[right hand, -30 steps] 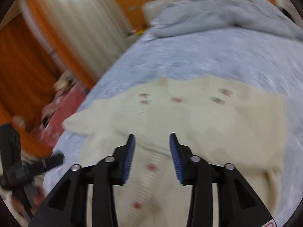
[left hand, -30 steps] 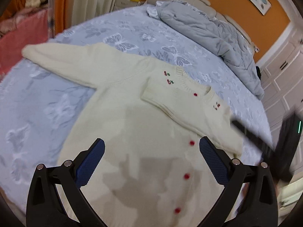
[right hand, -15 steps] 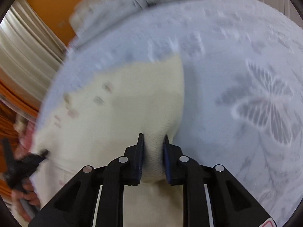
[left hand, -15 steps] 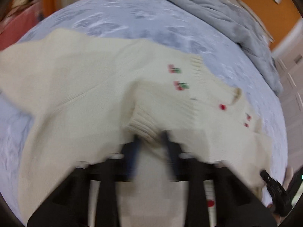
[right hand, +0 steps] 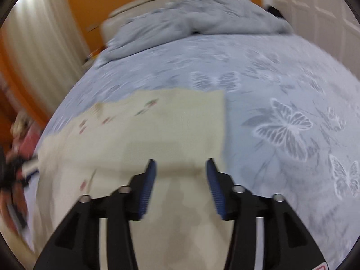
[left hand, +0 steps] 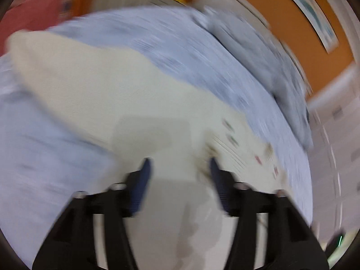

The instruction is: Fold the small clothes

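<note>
A cream knitted cardigan (left hand: 117, 103) with red buttons and small cherry motifs lies flat on the blue butterfly-print bedspread (left hand: 171, 45). In the blurred left wrist view its left sleeve stretches out to the upper left. My left gripper (left hand: 180, 175) is open and empty just above the cardigan's body. In the right wrist view the cardigan (right hand: 171, 126) shows a straight folded right edge. My right gripper (right hand: 180, 175) is open and empty over that side.
A rumpled grey quilt (right hand: 202, 15) lies at the head of the bed by the headboard. Bare bedspread (right hand: 292, 117) stretches to the right of the cardigan. Pink bedding (left hand: 29, 9) lies beyond the left edge. White cupboards stand to the right.
Both grippers have opened; half a second ago each was nearly shut on cardigan fabric, the right on its side edge. Both have lifted back and now hover over the garment.
</note>
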`<act>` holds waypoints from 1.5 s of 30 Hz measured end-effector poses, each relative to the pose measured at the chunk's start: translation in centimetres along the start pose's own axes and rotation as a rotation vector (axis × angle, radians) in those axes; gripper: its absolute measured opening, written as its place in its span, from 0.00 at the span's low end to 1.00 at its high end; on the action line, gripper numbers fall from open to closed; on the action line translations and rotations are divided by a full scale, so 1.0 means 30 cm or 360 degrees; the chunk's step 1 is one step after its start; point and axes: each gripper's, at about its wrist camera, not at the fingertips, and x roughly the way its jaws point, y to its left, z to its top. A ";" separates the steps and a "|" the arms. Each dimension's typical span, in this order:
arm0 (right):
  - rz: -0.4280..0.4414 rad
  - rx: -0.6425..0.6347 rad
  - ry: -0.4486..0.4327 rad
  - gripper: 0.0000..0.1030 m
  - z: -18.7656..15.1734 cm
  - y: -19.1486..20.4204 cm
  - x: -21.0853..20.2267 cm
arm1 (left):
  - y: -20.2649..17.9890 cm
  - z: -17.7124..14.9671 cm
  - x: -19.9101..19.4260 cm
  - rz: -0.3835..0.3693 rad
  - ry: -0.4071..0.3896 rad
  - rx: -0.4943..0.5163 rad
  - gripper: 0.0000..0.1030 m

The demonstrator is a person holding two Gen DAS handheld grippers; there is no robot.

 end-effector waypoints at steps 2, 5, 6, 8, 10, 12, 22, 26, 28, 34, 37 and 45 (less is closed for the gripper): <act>0.0064 -0.0077 0.0064 0.50 -0.116 0.074 -0.058 | 0.190 0.099 -0.072 0.0134 -0.0103 -0.0185 0.60; 0.0164 -0.0127 0.0204 0.51 -0.286 0.177 -0.092 | 0.433 0.225 -0.130 0.0321 -0.0214 -0.0461 0.62; 0.0184 -0.0148 0.0266 0.52 -0.336 0.213 -0.086 | 0.504 0.259 -0.141 0.0368 -0.0238 -0.0549 0.62; 0.0195 -0.0160 0.0353 0.52 -0.405 0.260 -0.075 | 0.638 0.324 -0.130 0.0414 -0.0232 -0.0722 0.54; 0.0203 -0.0154 0.0430 0.52 -0.445 0.292 -0.060 | 0.696 0.367 -0.109 0.0389 -0.0215 -0.0794 0.46; 0.0180 -0.0147 0.0450 0.57 -0.471 0.322 -0.069 | 0.675 0.419 -0.080 0.0343 -0.0173 -0.0718 0.15; 0.0187 0.0084 0.0365 0.57 -0.407 0.244 -0.091 | -0.091 0.508 -0.287 0.0138 -0.0423 0.0288 0.09; 0.0150 0.0132 0.0323 0.57 -0.390 0.194 -0.110 | -0.530 0.269 -0.220 -0.0176 -0.0209 0.0647 0.11; 0.0122 0.0157 0.0308 0.57 -0.383 0.164 -0.117 | -0.630 0.136 -0.126 -0.0221 -0.0064 0.0725 0.15; 0.0072 0.0153 0.0210 0.66 -0.289 0.066 -0.144 | -0.583 -0.226 0.109 -0.0155 0.0281 0.0596 0.58; 0.0175 0.0146 0.0222 0.70 -0.177 0.081 -0.074 | -0.440 -0.212 0.103 -0.0112 0.0263 0.0360 0.60; 0.0357 0.0470 0.0306 0.74 0.130 0.096 0.313 | -0.139 0.056 0.168 -0.0022 0.0196 -0.0252 0.59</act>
